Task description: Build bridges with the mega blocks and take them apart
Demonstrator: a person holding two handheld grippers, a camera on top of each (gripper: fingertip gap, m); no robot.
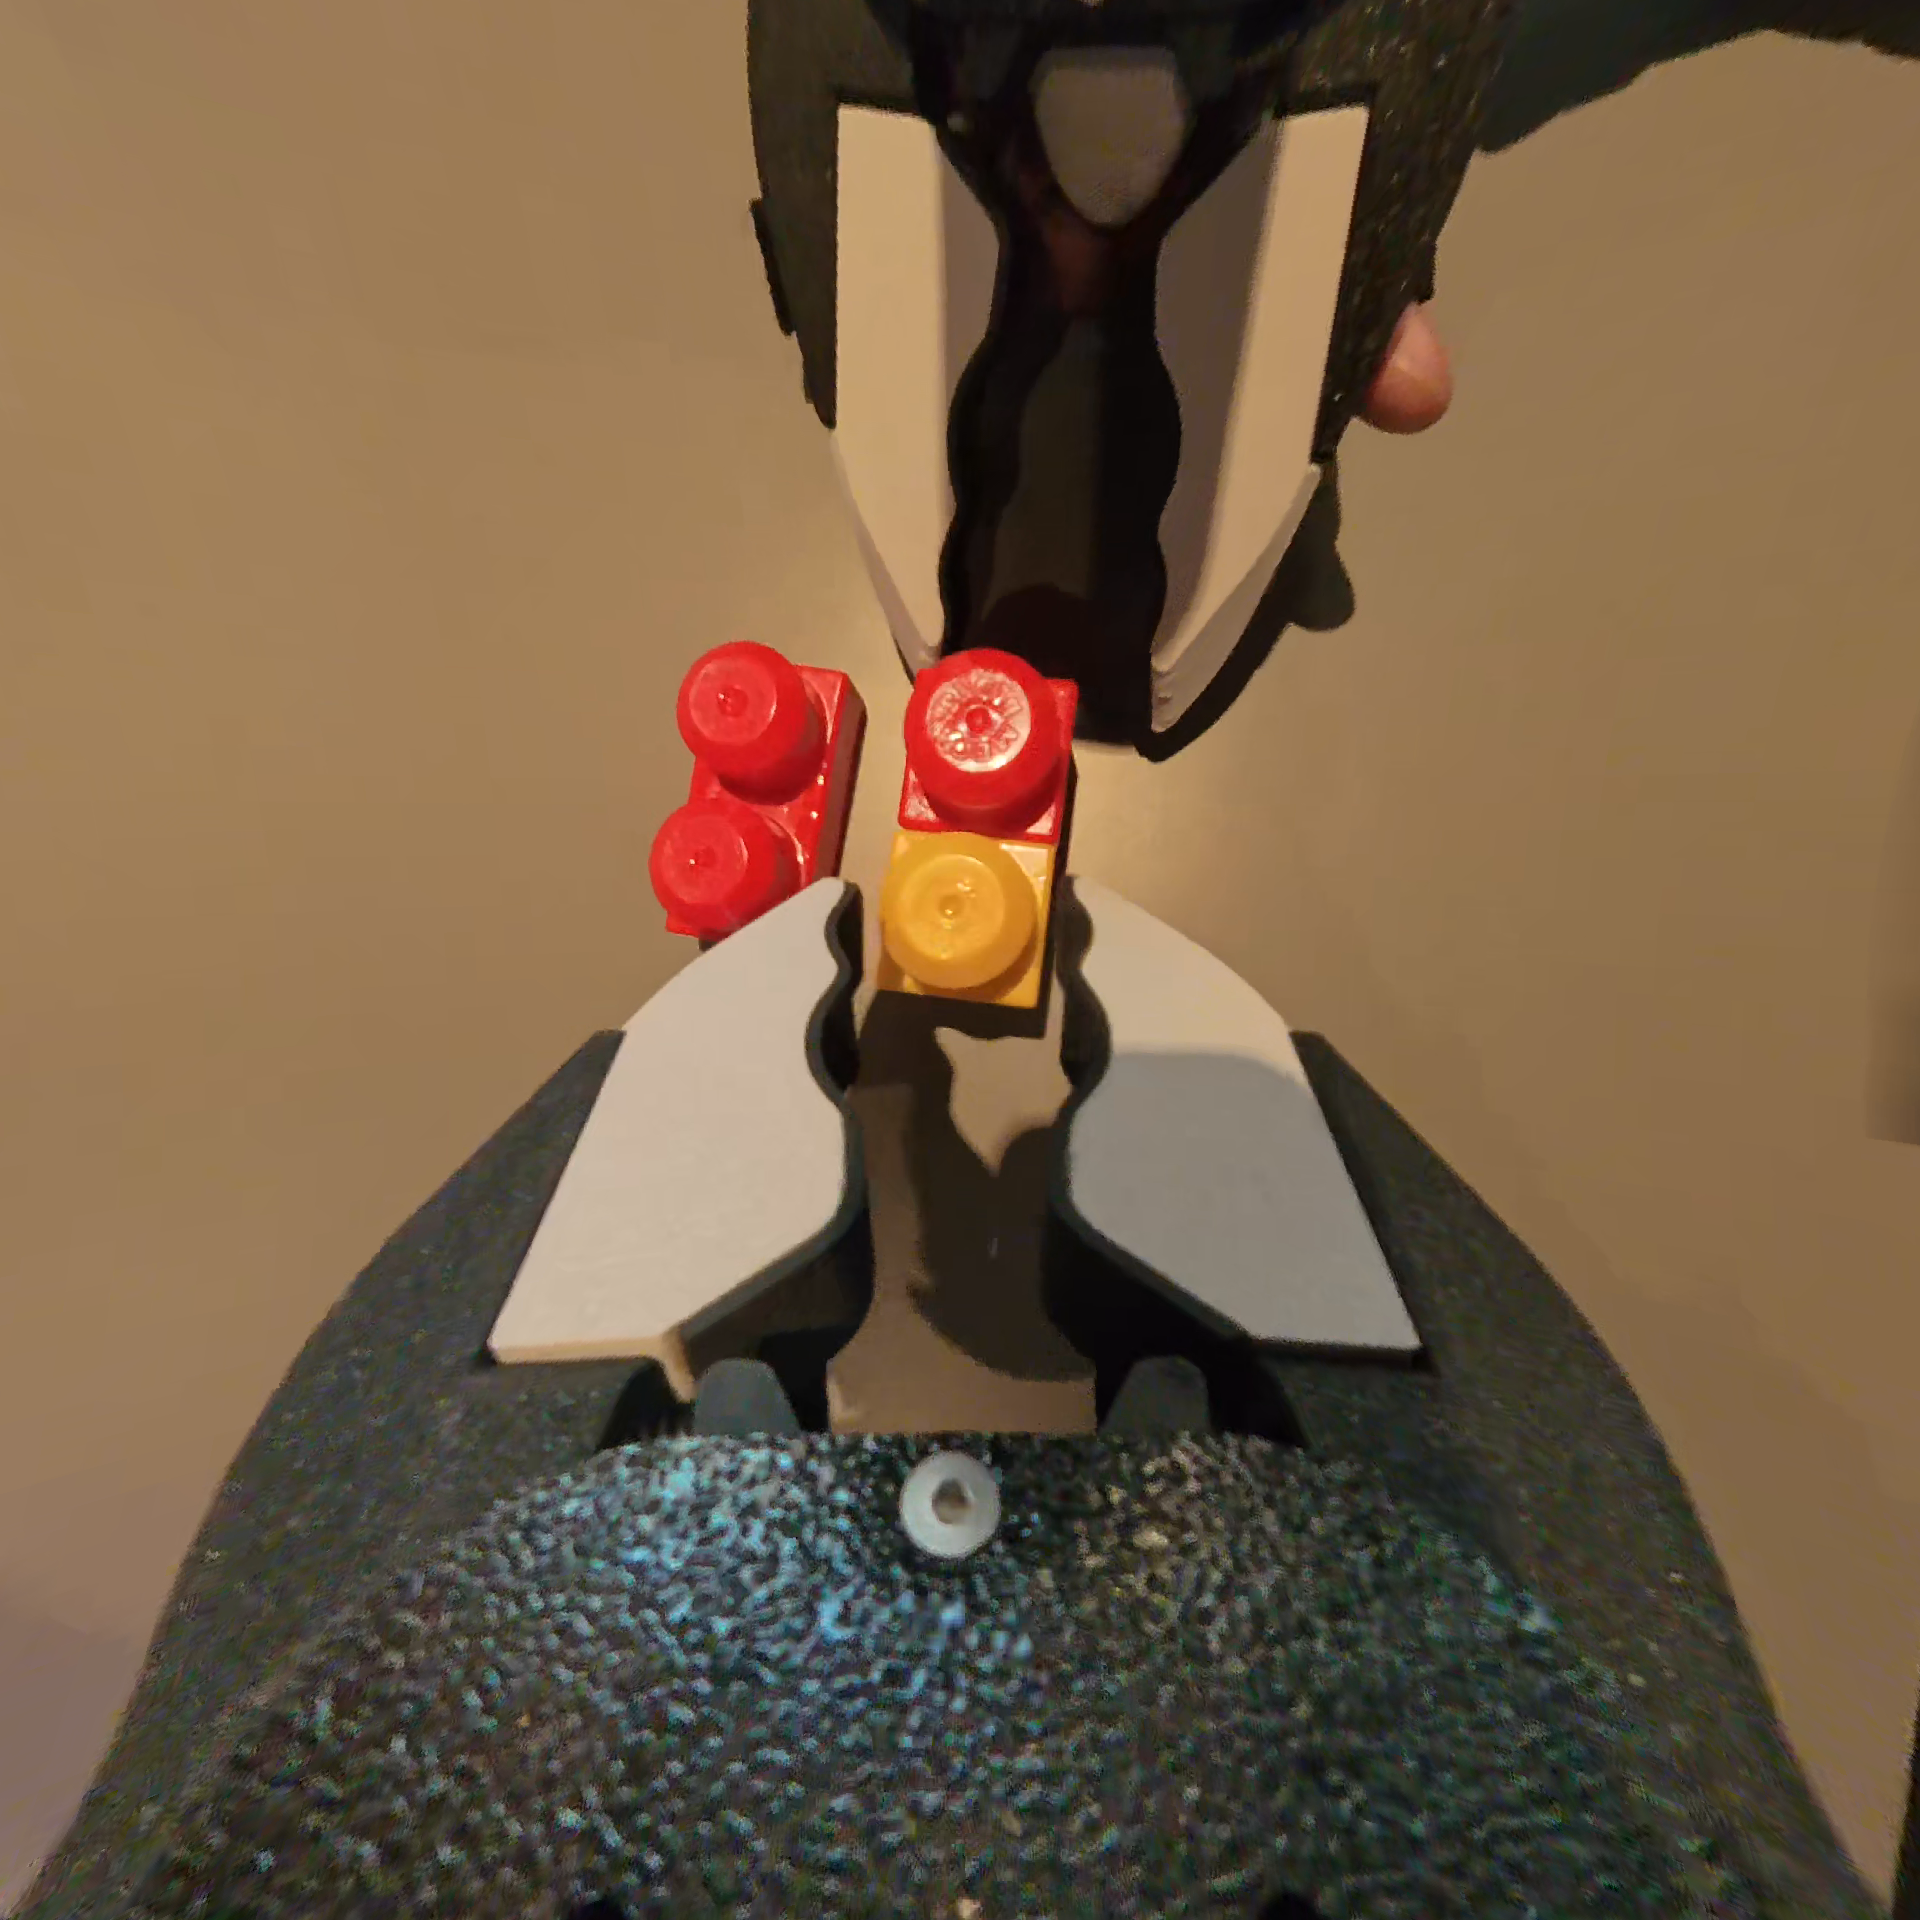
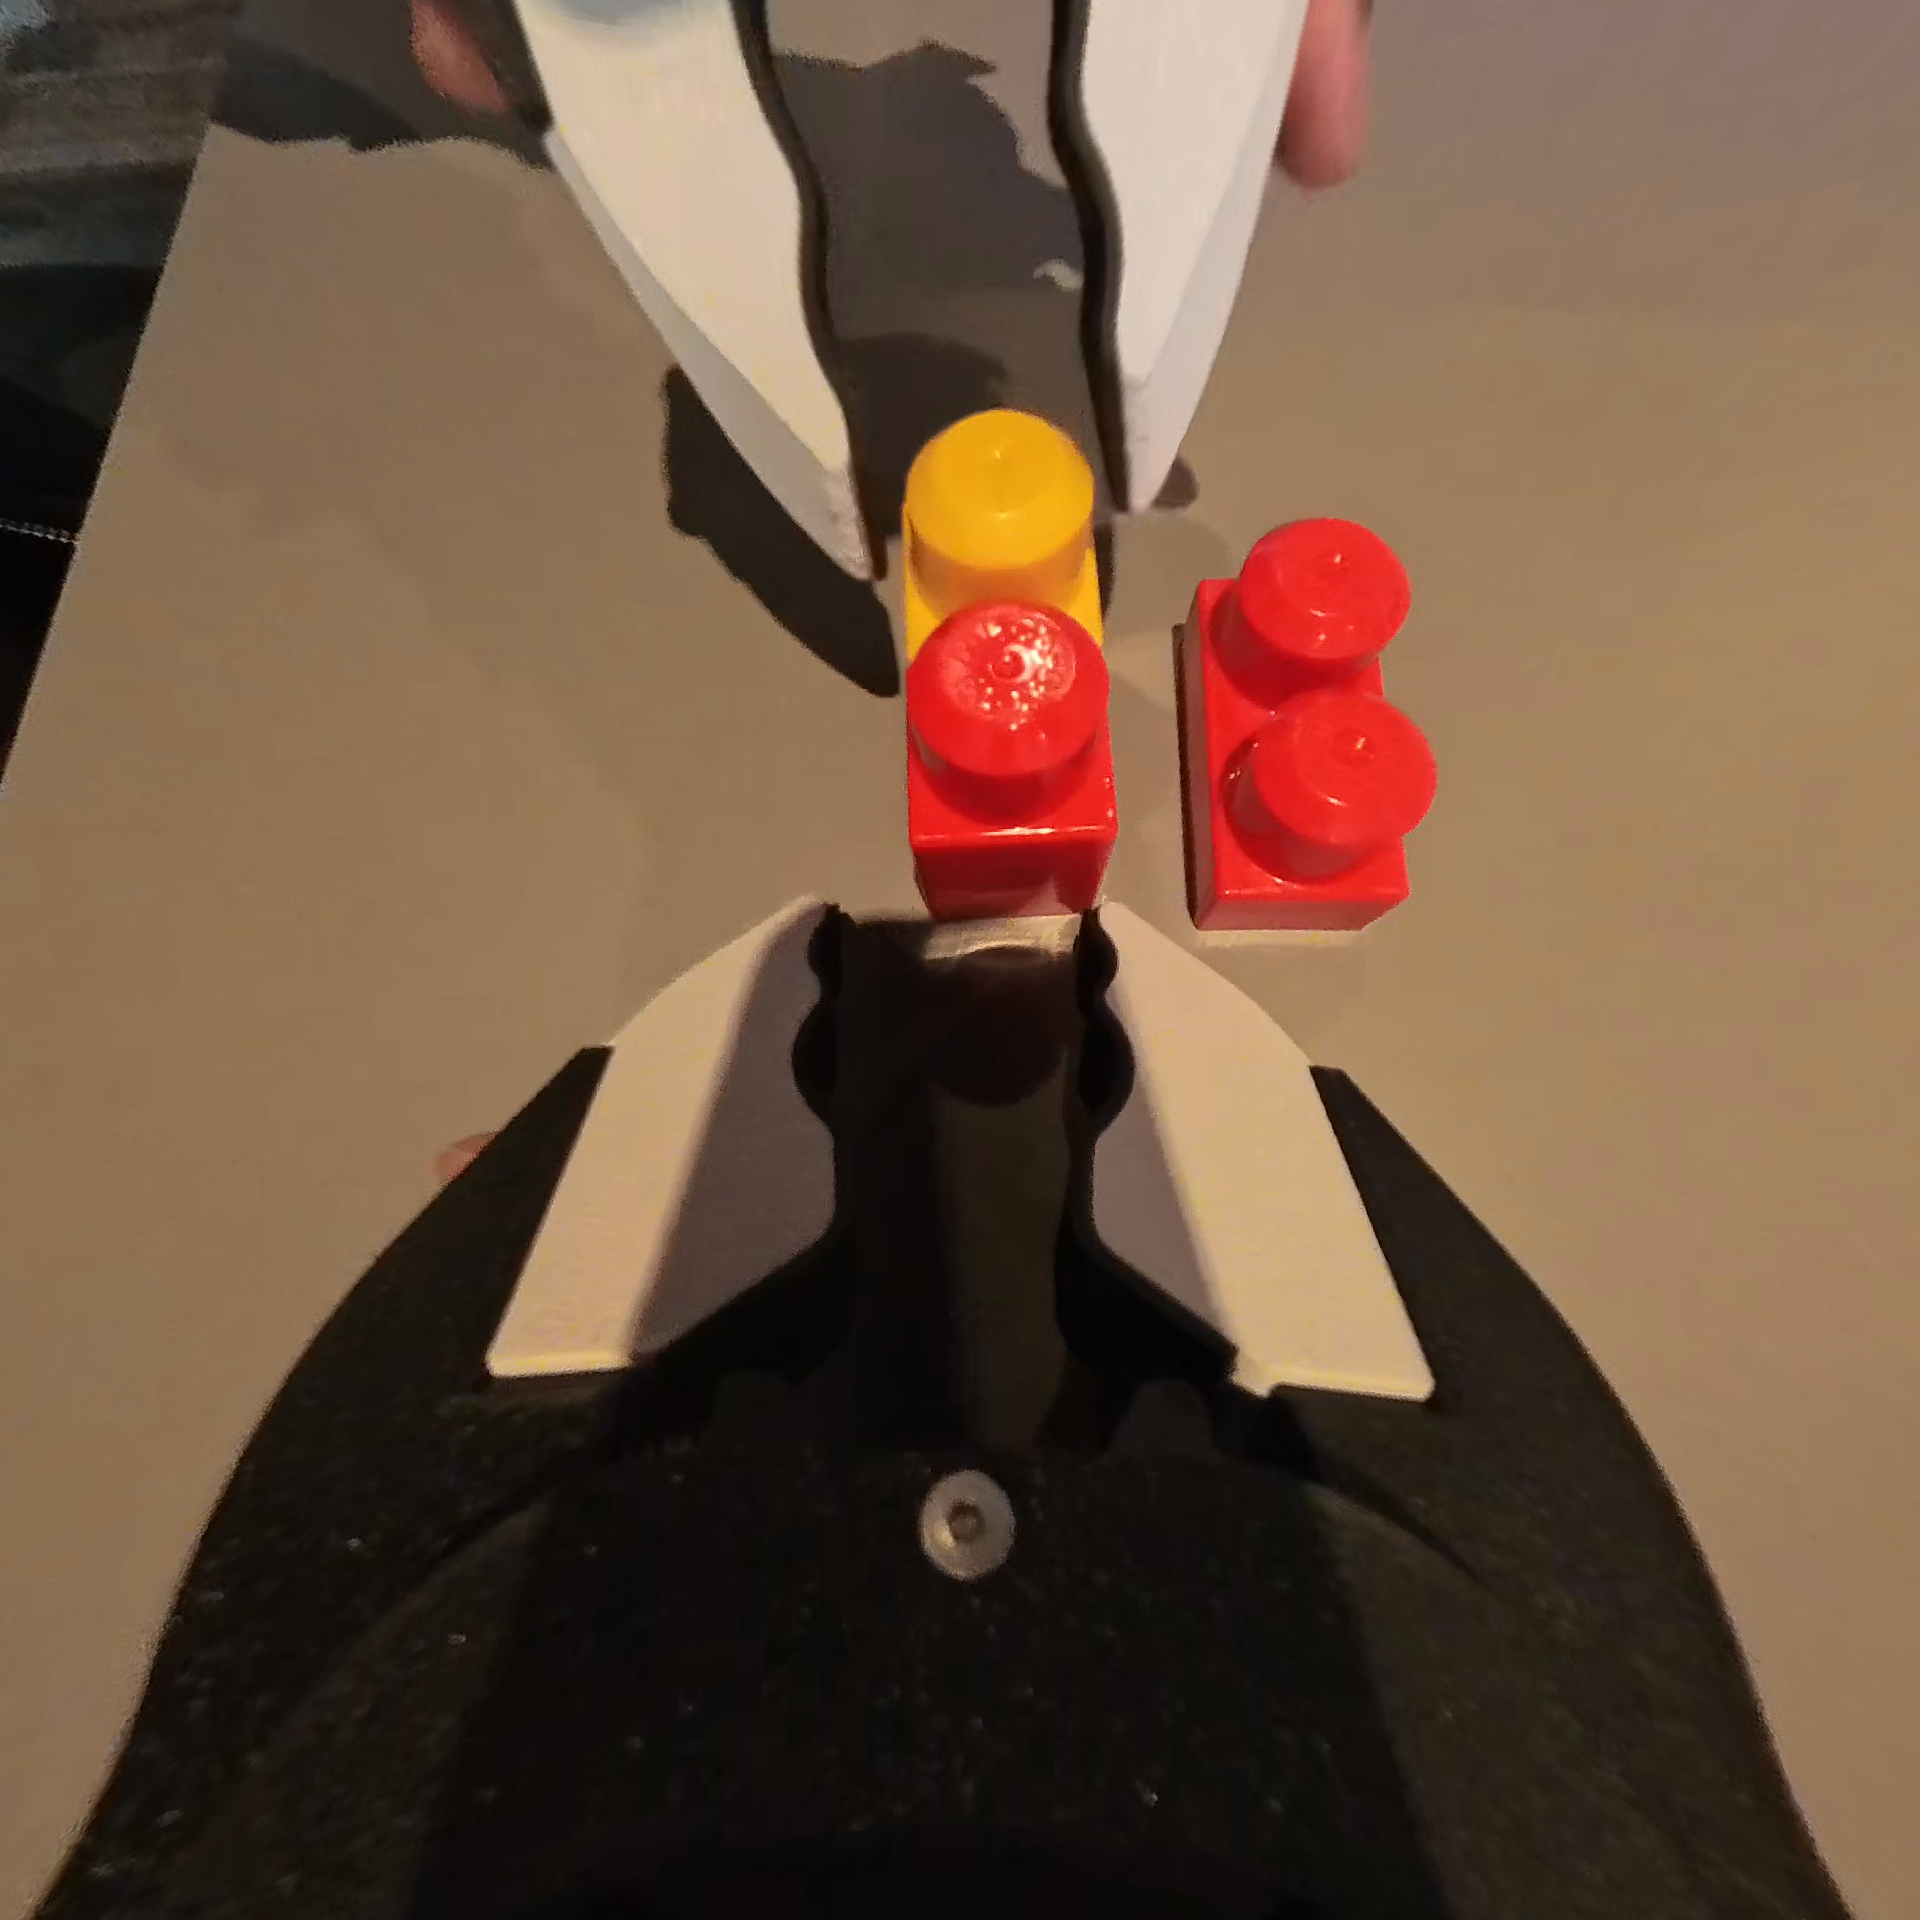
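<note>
A yellow one-stud block (image 1: 961, 920) and a red one-stud block (image 1: 982, 748) stand touching in a row on the tan table (image 1: 364, 520). A red two-stud block (image 1: 743, 790) lies apart beside them. My left gripper (image 1: 961, 899) is open, its fingertips on either side of the yellow block with small gaps. My right gripper (image 2: 956, 920) is open, its tips just short of the red one-stud block (image 2: 1013, 790). It faces the left gripper (image 2: 992, 530) across the yellow block (image 2: 997, 520). The two-stud block (image 2: 1309, 738) sits to the right. The right gripper also shows in the left wrist view (image 1: 1049, 691).
The table's left edge (image 2: 114, 436) runs diagonally in the right wrist view, with dark floor beyond it. A person's fingers hold each gripper (image 1: 1408, 384) (image 2: 1320, 104). Bare tabletop lies on both sides of the blocks. The tips of one gripper are about 6 cm away from the tips of the other.
</note>
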